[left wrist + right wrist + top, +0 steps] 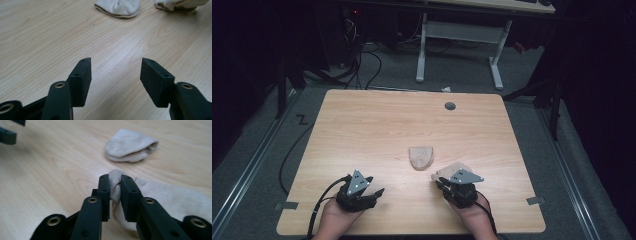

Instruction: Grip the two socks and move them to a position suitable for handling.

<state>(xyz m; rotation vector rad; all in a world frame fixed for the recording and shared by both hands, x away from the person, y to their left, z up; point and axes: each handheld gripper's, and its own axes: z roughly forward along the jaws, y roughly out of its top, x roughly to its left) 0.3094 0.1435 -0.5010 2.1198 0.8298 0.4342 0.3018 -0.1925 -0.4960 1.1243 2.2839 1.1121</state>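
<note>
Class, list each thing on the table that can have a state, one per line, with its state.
Left tool: open, holding nothing.
Right tool: shut on a sock.
Held sock: pinched at one edge, otherwise lying on the table.
Other sock: folded, lying free.

Table: light wood-grain top (362, 130), rounded corners, round grey cable port (450, 106) near the far edge.
Floor: grey carpet (257, 135); metal rails (247, 167) run along both sides of the table; small grey tape patches (286, 205) by its near corners.
Cables: black leads (362, 65) trail over the carpet behind the table, one curving along its left side.
Far furniture: second desk with white legs (459, 47) and a pale top.
Light: dim room, dark surroundings left and right; the tabletop is the brightest area.
</note>
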